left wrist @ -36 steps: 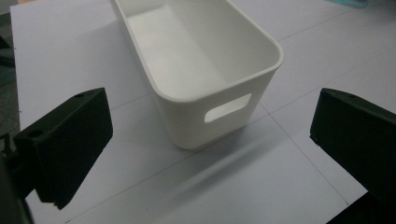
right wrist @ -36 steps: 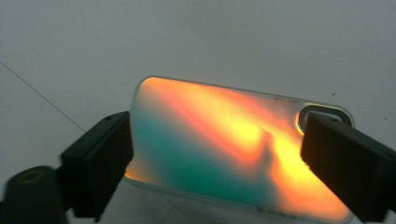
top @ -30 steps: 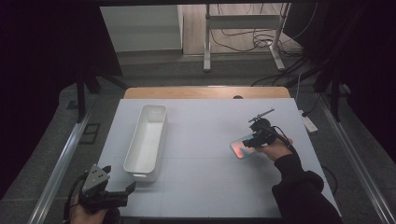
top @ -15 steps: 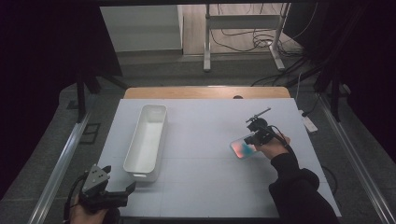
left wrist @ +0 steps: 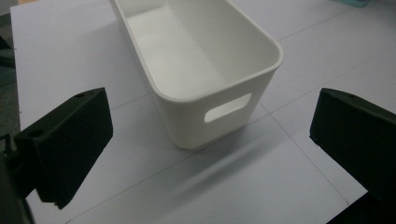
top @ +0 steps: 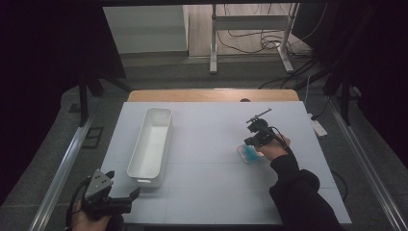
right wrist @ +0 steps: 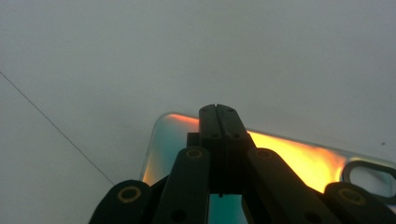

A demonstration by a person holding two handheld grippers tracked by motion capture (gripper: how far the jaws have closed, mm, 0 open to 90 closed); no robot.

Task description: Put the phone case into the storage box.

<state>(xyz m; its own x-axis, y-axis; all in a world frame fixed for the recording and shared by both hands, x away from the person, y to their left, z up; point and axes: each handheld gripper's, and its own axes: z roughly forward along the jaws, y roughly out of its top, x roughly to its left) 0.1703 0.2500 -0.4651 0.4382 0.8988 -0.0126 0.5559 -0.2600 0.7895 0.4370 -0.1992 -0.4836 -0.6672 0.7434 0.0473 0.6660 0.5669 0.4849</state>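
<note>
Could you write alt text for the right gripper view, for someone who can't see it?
Two black jaws pressed flat together rise from the bottom, over a clear phone case that shimmers orange and teal. The case lies on a plain white table.

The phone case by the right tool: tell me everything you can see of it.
The phone case is a thin, clear, glossy shell with rounded corners and an oval camera cutout near one end. Its sheen reads orange and teal in the right gripper view, blue in the high view. It lies flat on the white table, right of the bin. The right tool has its jaws pressed together over the case's edge; whether they pinch it cannot be told.
</note>
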